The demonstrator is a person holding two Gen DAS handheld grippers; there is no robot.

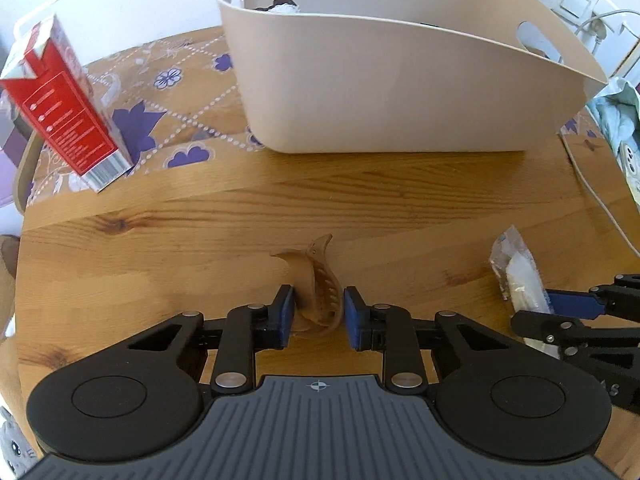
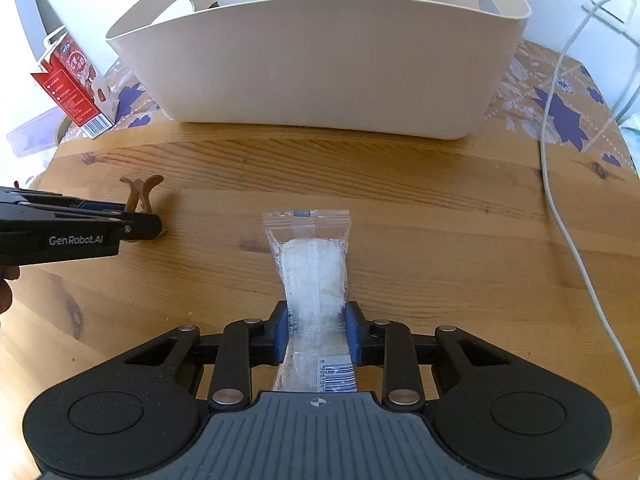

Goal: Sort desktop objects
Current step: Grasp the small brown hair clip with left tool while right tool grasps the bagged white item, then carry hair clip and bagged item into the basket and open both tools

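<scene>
A brown hair claw clip (image 1: 318, 288) stands on the wooden table between the blue pads of my left gripper (image 1: 319, 314), which is shut on it. The clip also shows in the right wrist view (image 2: 141, 196). A clear plastic snack packet (image 2: 314, 272) lies on the table between the pads of my right gripper (image 2: 318, 332), which is shut on its near part. The packet also shows in the left wrist view (image 1: 518, 272). A beige plastic basket (image 1: 400, 80) stands at the back of the table, with some items inside; it also shows in the right wrist view (image 2: 320, 68).
A red and white carton (image 1: 60, 108) stands at the back left on a flowered cloth (image 1: 160, 120). A white cable (image 2: 560, 208) runs along the table's right side. Crumpled pale cloth (image 1: 616, 116) lies at the far right.
</scene>
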